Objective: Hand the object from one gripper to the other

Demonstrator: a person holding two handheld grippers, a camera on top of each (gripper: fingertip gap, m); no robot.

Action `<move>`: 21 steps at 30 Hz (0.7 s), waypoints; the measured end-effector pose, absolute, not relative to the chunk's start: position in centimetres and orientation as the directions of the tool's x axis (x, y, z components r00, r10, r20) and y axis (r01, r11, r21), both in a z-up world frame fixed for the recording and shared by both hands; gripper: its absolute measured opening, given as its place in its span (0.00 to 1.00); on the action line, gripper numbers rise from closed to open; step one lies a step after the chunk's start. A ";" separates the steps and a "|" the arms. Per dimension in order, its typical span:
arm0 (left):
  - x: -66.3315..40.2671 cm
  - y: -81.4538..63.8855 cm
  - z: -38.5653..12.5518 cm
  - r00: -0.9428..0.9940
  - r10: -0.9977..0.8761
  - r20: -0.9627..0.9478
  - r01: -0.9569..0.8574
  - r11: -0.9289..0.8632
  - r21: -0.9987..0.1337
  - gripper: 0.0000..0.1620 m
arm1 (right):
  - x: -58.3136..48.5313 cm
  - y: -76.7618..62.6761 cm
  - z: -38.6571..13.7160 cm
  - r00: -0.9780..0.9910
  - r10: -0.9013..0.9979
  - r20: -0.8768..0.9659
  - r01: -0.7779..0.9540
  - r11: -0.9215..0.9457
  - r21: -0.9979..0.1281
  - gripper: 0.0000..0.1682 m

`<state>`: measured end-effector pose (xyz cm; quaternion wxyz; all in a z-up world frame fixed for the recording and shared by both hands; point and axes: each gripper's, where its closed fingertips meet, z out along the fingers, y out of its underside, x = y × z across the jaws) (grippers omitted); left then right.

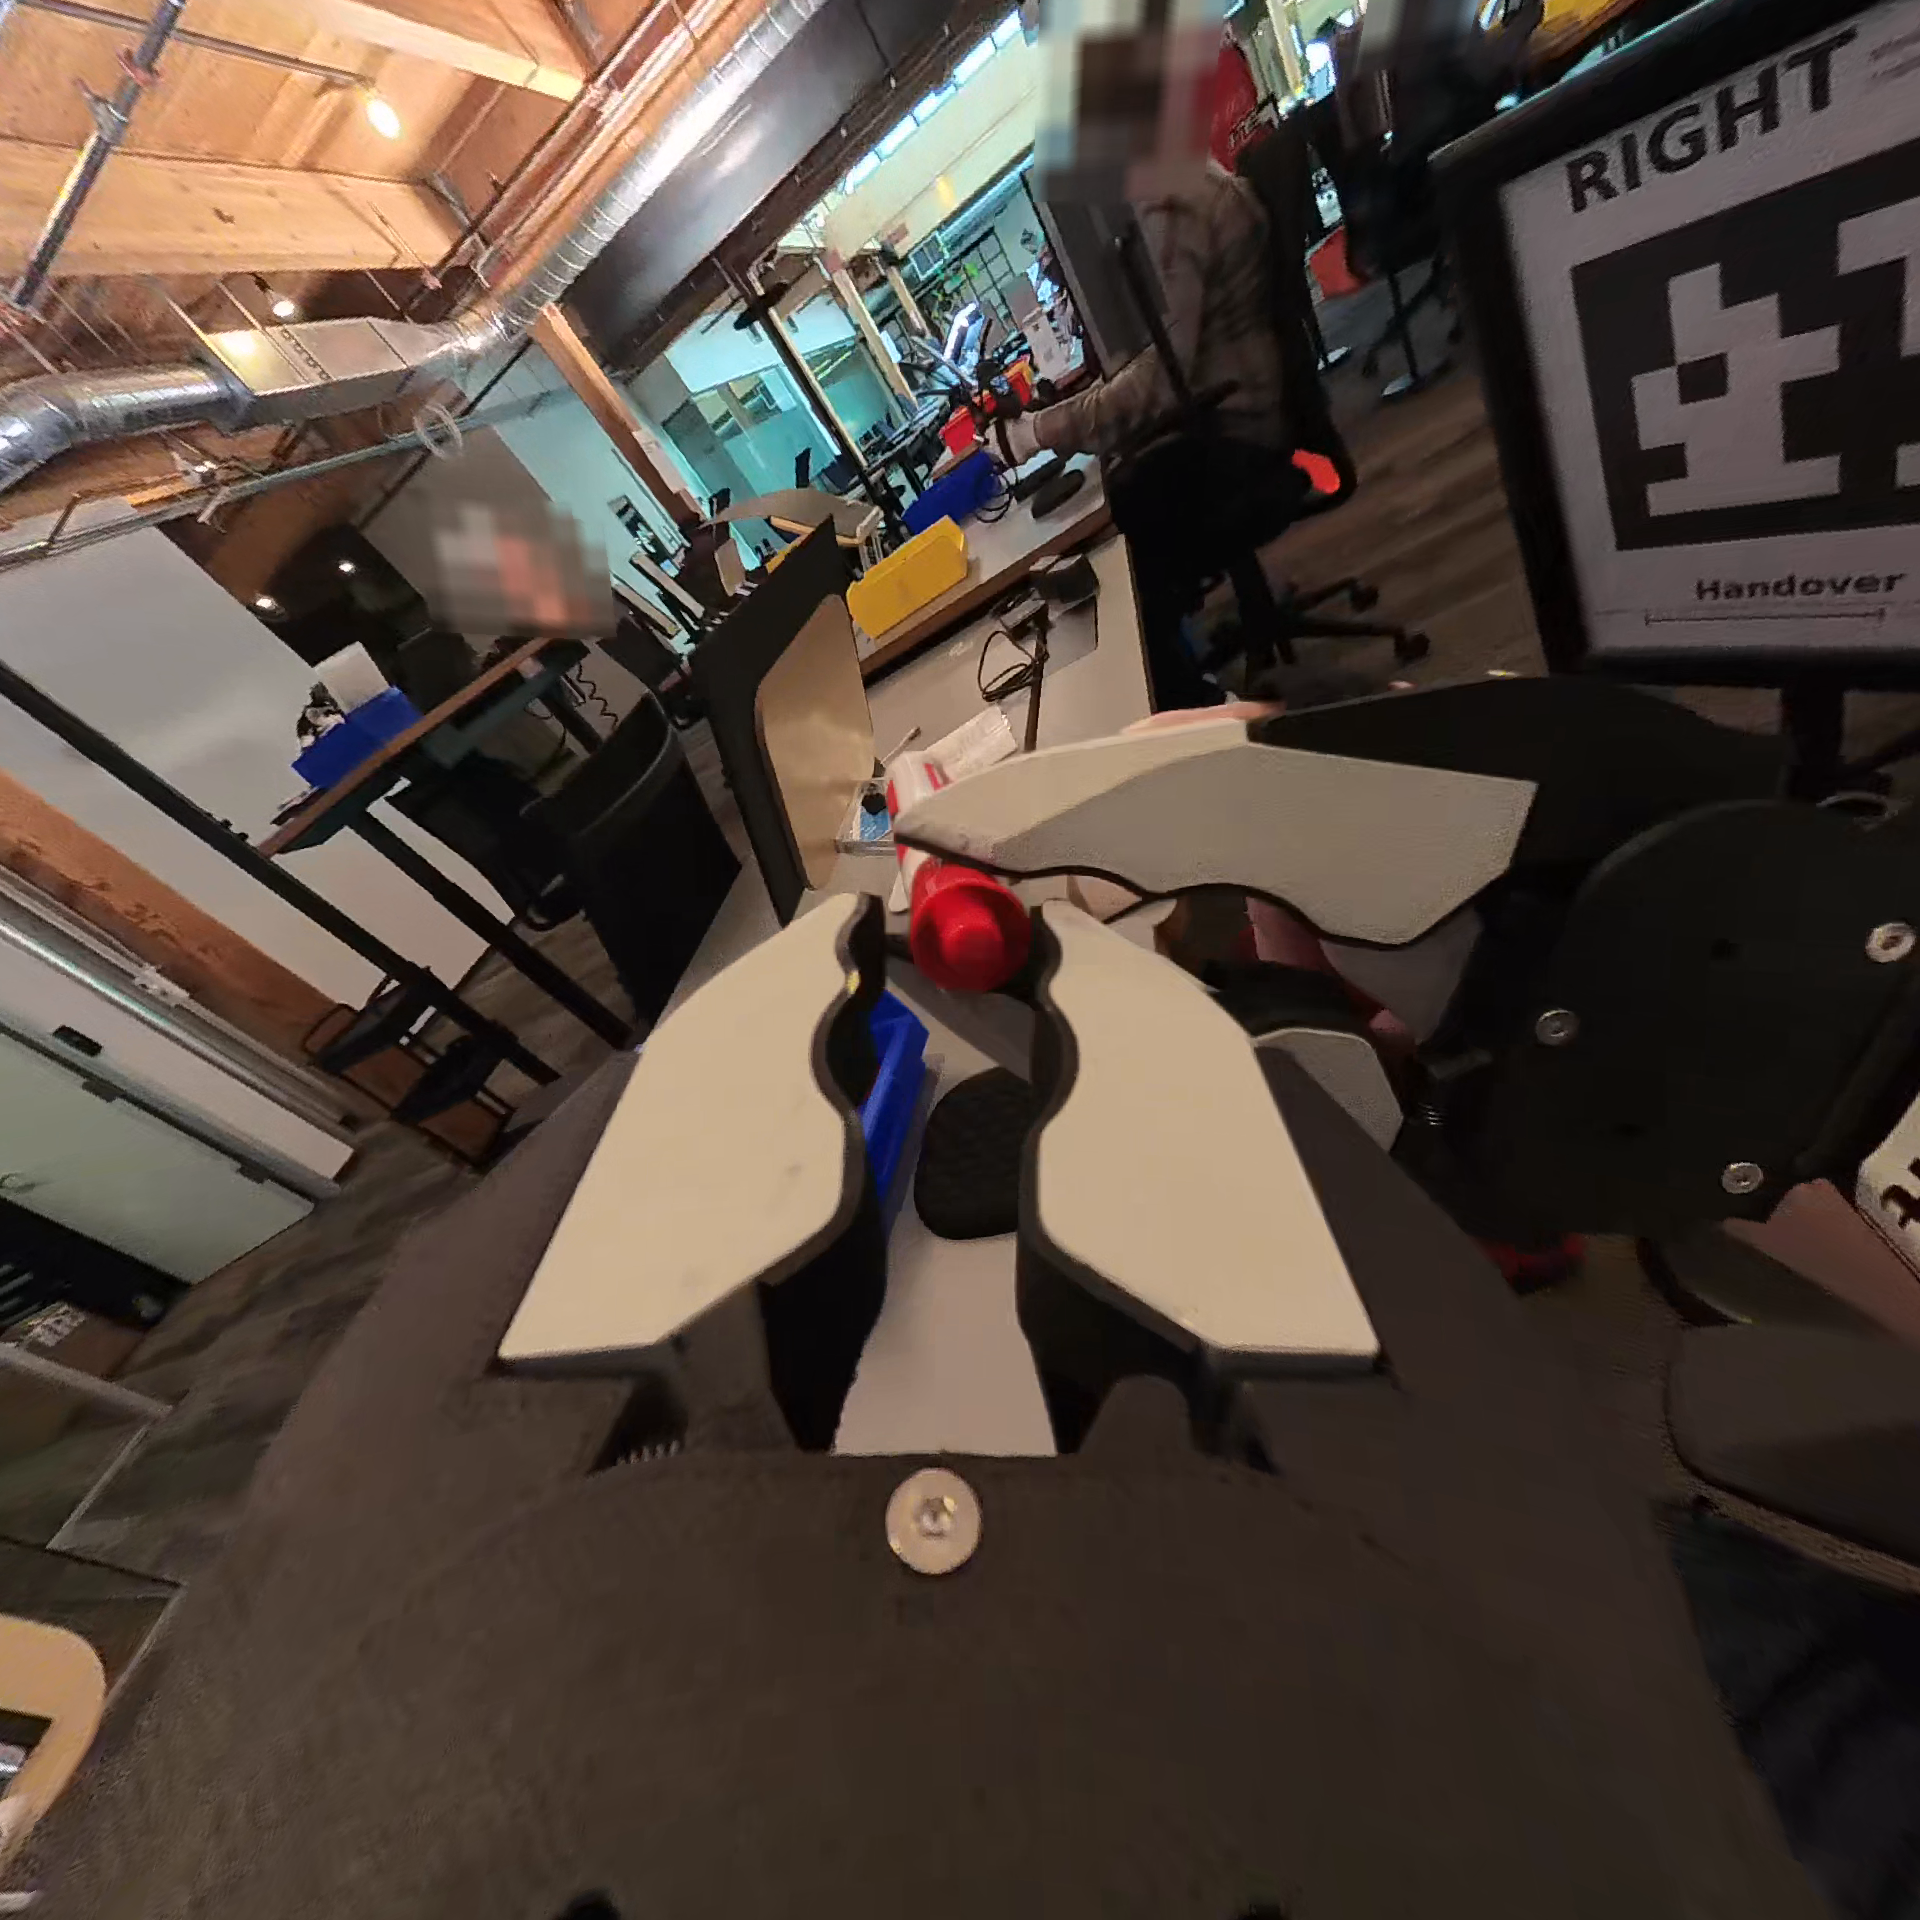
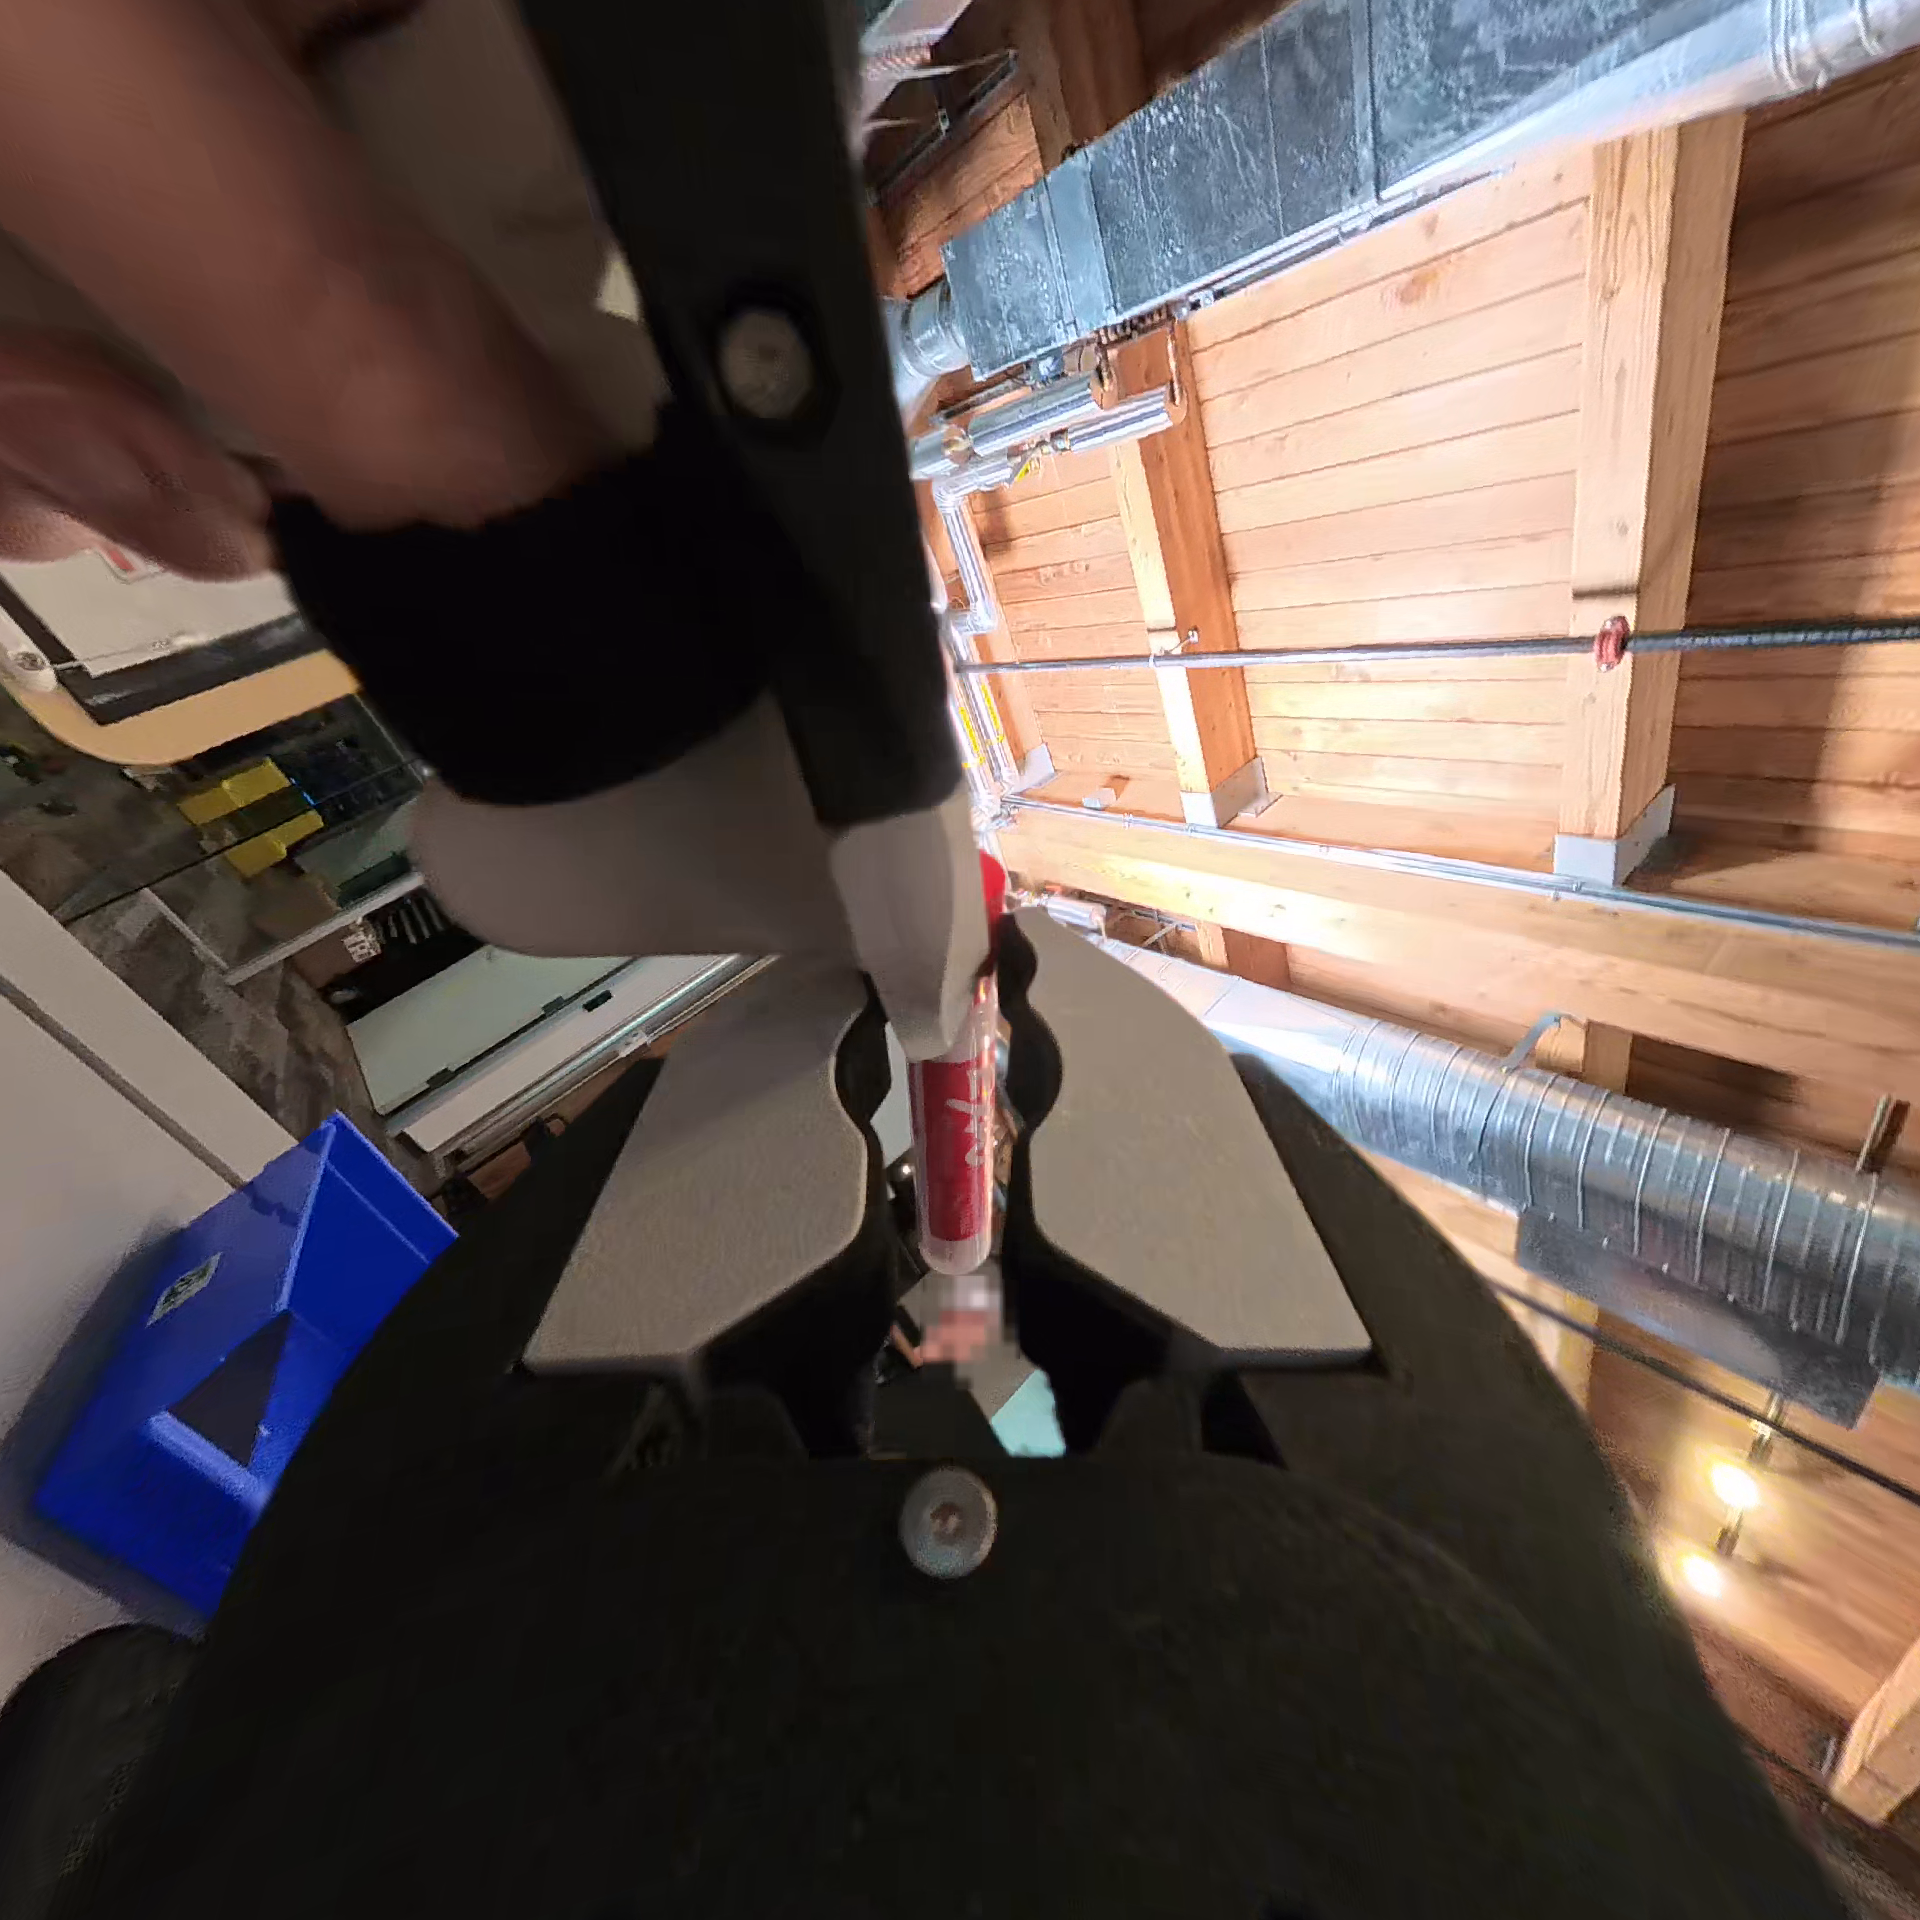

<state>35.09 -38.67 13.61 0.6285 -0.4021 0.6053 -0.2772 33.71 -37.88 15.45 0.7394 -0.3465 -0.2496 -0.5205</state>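
Observation:
A red and white tube with a red cap (image 1: 966, 940) hangs in the air between both grippers. My right gripper (image 1: 977, 862) comes in from the right and is shut on the tube's body. In the right wrist view the tube (image 2: 951, 1164) lies between my right gripper's (image 2: 940, 997) own fingers. My left gripper (image 1: 961, 925) is open, with its tips either side of the red cap. A thin gap shows on the cap's left side. One of the left gripper's fingers (image 2: 914, 935) covers the tube's upper part in the right wrist view.
A blue bin (image 1: 894, 1081) and a black object (image 1: 977, 1153) lie on the grey table (image 1: 935, 1382) below the grippers. The bin also shows in the right wrist view (image 2: 239, 1340). A hand (image 2: 260, 312) holds the left gripper. A person sits at a far desk (image 1: 1195, 343). The grippers are tip to tip, or close to it.

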 end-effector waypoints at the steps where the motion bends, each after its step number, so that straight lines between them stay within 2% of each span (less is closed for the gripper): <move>1: 35.1 -38.5 13.6 0.123 -0.826 -0.551 -0.139 0.535 -0.833 0.13 | 33.7 -37.6 15.4 0.315 -0.602 0.733 0.949 0.208 -0.237 0.11; 5: 34.4 -37.2 13.5 0.188 -0.802 -0.567 -0.133 0.551 -0.823 0.12 | 33.1 -36.6 15.1 0.396 -0.558 0.730 0.912 0.328 -0.244 0.13; 8: 32.4 -34.9 13.6 0.235 -0.850 -0.472 -0.102 0.461 -0.881 0.12 | 33.2 -36.0 14.3 0.579 -0.392 0.715 0.797 0.458 -0.394 0.23; 9: 31.4 -34.1 13.9 0.245 -0.874 -0.420 -0.070 0.416 -0.906 0.12 | 33.4 -36.2 14.2 0.652 -0.324 0.685 0.730 0.512 -0.452 0.23; 11: 28.9 -32.4 14.4 0.262 -0.917 -0.300 0.006 0.313 -0.950 0.12 | 33.9 -36.7 14.1 0.820 -0.112 0.562 0.494 0.634 -0.595 0.23; 13: 26.5 -31.5 15.1 0.242 -0.953 -0.182 0.112 0.214 -0.971 0.12 | 34.9 -36.5 14.3 0.929 0.227 0.293 0.070 0.669 -0.740 0.21; 15: 24.5 -30.8 15.3 0.228 -0.970 -0.086 0.184 0.130 -0.974 0.11 | 34.8 -35.1 14.3 0.794 0.608 -0.015 -0.399 0.503 -0.767 0.21; 16: 23.8 -30.7 15.3 0.218 -0.974 -0.056 0.210 0.103 -0.972 0.12 | 34.4 -34.0 14.0 0.660 0.739 -0.134 -0.560 0.365 -0.744 0.22; 18: 22.6 -30.2 15.2 0.226 -0.974 -0.006 0.251 0.064 -0.966 0.11 | 32.7 -31.1 12.9 0.409 0.860 -0.305 -0.717 0.096 -0.691 0.25; 21: 21.7 -29.8 14.5 0.243 -0.970 0.027 0.260 0.038 -0.965 0.11 | 29.1 -28.5 11.7 0.140 0.911 -0.389 -0.760 -0.153 -0.632 0.26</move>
